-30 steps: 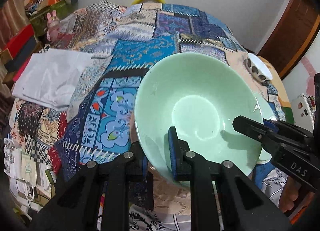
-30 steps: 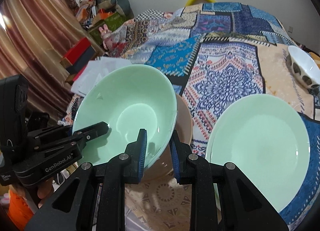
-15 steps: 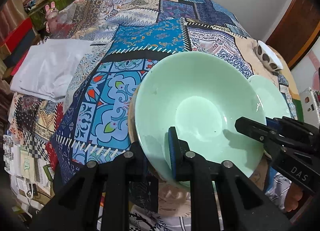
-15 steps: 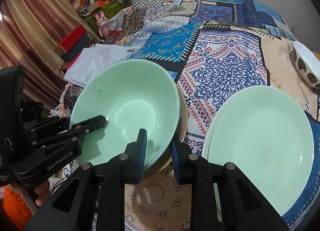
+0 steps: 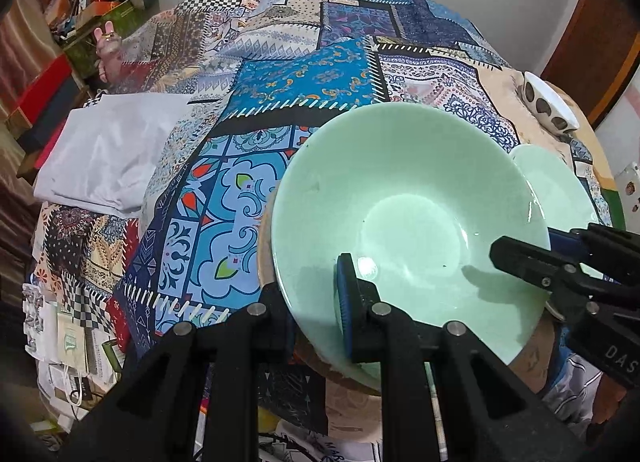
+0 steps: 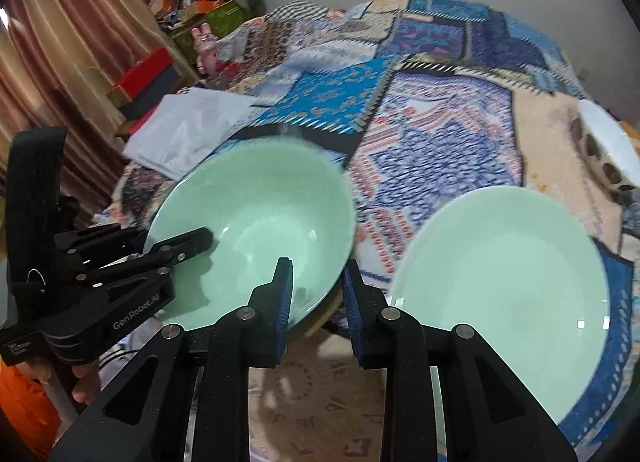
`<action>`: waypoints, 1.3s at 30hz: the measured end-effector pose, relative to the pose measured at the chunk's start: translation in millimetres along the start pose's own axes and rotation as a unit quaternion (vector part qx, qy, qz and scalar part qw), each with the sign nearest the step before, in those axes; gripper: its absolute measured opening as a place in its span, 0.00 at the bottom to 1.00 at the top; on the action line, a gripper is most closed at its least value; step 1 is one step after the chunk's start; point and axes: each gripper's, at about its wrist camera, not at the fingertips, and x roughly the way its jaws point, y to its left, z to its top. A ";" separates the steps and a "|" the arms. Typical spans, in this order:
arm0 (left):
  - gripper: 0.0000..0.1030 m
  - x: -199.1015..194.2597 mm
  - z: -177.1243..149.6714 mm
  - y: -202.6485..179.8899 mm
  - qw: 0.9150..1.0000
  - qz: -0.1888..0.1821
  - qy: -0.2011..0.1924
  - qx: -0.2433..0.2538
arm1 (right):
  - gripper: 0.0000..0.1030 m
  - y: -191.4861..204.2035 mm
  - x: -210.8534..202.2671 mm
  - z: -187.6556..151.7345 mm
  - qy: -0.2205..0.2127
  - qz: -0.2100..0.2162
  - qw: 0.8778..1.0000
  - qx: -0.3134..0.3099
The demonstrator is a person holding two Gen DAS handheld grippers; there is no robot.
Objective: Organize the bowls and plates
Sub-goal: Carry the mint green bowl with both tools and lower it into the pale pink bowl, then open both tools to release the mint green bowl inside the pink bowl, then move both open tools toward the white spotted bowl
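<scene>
Green bowl at near edge of the quilt-covered table, left gripper clamped on its rim, right gripper opening around opposite rim, green plate beside

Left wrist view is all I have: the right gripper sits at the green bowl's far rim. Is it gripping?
Observer: No. The right gripper is opening its jaws; its pads straddle the green bowl at the rim without pressing on it.
Operator: The bowl hides most of the green plate. Is anything on it?
Observer: Nothing. In the right wrist view the green plate shows whole and bare. It lies beside the bowl, with cloth showing between them.
</scene>
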 end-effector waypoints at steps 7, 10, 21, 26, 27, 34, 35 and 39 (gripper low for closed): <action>0.18 1.1 1.4 -8.6 1.000 0.021 -0.005 0.021 | 0.24 -10.7 -3.0 -4.5 -0.003 0.008 1.000 0.007; 0.18 0.8 1.6 -11.4 0.999 0.025 -0.003 0.029 | 0.24 -14.2 -10.2 -5.5 -0.009 0.012 1.000 0.009; 0.23 -8.0 10.6 -9.7 1.000 0.011 0.021 0.001 | 0.45 -38.2 -48.8 -7.1 -0.050 0.004 0.999 0.016; 0.37 -24.0 14.4 -7.3 1.000 0.020 -0.006 -0.002 | 0.46 -49.8 -61.3 -7.8 -0.066 0.004 0.998 0.021; 0.40 -30.9 15.8 -6.8 1.000 0.019 -0.017 -0.004 | 0.47 -51.9 -63.3 -7.4 -0.070 0.002 0.997 0.022; 0.56 -69.6 32.1 -26.3 0.997 0.013 -0.074 0.001 | 0.50 -77.0 -79.3 -3.9 -0.094 0.001 0.995 0.033; 0.57 -74.7 34.6 -32.0 0.996 0.010 -0.084 0.003 | 0.50 -82.9 -82.7 -2.8 -0.098 -0.002 0.995 0.035; 0.69 -89.9 48.8 -59.3 0.993 0.000 -0.119 0.018 | 0.55 -107.5 -98.5 1.1 -0.117 -0.025 0.992 0.044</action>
